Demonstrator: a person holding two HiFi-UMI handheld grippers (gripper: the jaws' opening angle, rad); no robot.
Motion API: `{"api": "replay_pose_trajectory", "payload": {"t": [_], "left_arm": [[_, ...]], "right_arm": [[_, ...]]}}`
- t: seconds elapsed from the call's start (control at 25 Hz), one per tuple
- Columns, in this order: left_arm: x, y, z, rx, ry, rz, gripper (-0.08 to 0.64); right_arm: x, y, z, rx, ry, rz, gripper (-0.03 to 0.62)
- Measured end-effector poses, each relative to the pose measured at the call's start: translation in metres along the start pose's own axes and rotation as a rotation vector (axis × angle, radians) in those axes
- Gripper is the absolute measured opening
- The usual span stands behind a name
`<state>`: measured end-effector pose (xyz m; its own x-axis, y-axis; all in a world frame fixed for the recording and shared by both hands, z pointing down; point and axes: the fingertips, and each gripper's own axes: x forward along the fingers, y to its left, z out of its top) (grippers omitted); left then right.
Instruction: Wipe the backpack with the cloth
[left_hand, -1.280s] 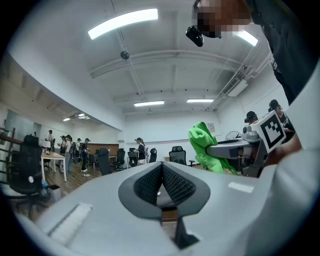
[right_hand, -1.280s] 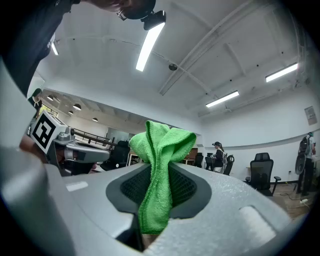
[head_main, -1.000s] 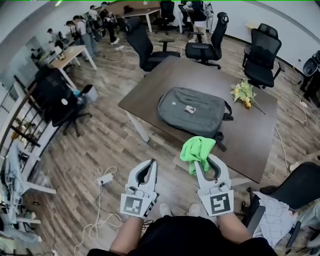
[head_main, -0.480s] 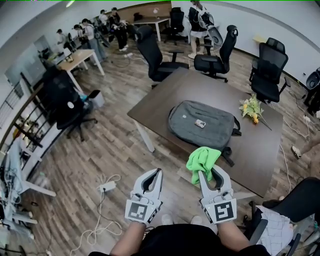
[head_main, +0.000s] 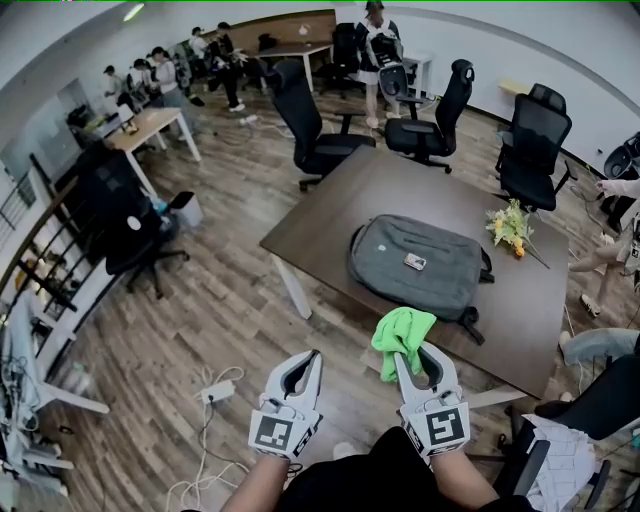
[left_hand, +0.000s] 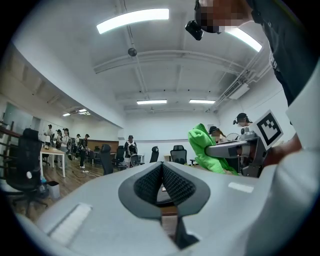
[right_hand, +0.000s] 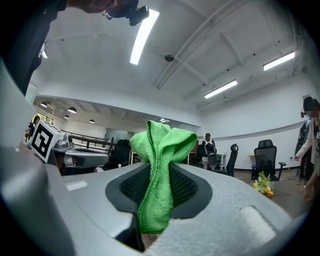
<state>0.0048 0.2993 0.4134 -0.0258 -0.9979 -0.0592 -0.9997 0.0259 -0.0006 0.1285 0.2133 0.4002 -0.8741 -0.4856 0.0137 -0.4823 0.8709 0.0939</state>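
1. Grey fabric backpack (head_main: 420, 262) lies flat on the dark brown rectangular table (head_main: 380, 190). Its long axis runs left to right across the head view, dipping a little toward the right.
2. The end with the dark strap loop faces right, toward a bunch of yellow flowers (head_main: 512, 228) lying near it on the same tabletop. A small pale patch sits face-up near the bag's middle.
3. Right gripper (head_main: 412, 355) is pinching the bright green terry cloth (right_hand: 162, 137). The fabric is squeezed between the ribbed pads and bunches up above the jaws.
4. That cloth hangs in the air just short of the table's near edge, not touching the bag.
5. Left gripper (left_hand: 162, 167) has its jaws pressed together on nothing. It is held beside the right one, over the floor.
6. The room is an open office with a grey-brown wood plank floor (head_main: 220, 300). Black mesh office chairs (head_main: 430, 120) stand at the table's far side.
7. A white power strip (head_main: 217, 392) with its cable lies on the floor at left. People (head_main: 160, 75) stand at the far desks.
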Motion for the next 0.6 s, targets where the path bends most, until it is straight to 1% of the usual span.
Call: {"api": "replay_pose_trajectory", "payload": {"t": [0.12, 0.28, 0.48, 0.6], "left_arm": [[0.007, 0.007, -0.006, -0.018, 0.006, -0.022, 0.018], [0.026, 0.022, -0.016, -0.018, 0.022, -0.040, 0.018], [0.056, 0.037, -0.024, -0.025, 0.046, -0.048, 0.018], [0.084, 0.043, -0.026, -0.020, 0.057, -0.057, 0.018]], "right_arm": [[0.012, -0.002, -0.007, 0.019, 0.020, -0.010, 0.103], [0.035, -0.015, -0.012, 0.019, 0.040, -0.025, 0.103], [0.067, -0.025, -0.021, 0.016, 0.043, 0.003, 0.103], [0.087, -0.040, -0.025, 0.030, 0.051, 0.009, 0.103]]}}
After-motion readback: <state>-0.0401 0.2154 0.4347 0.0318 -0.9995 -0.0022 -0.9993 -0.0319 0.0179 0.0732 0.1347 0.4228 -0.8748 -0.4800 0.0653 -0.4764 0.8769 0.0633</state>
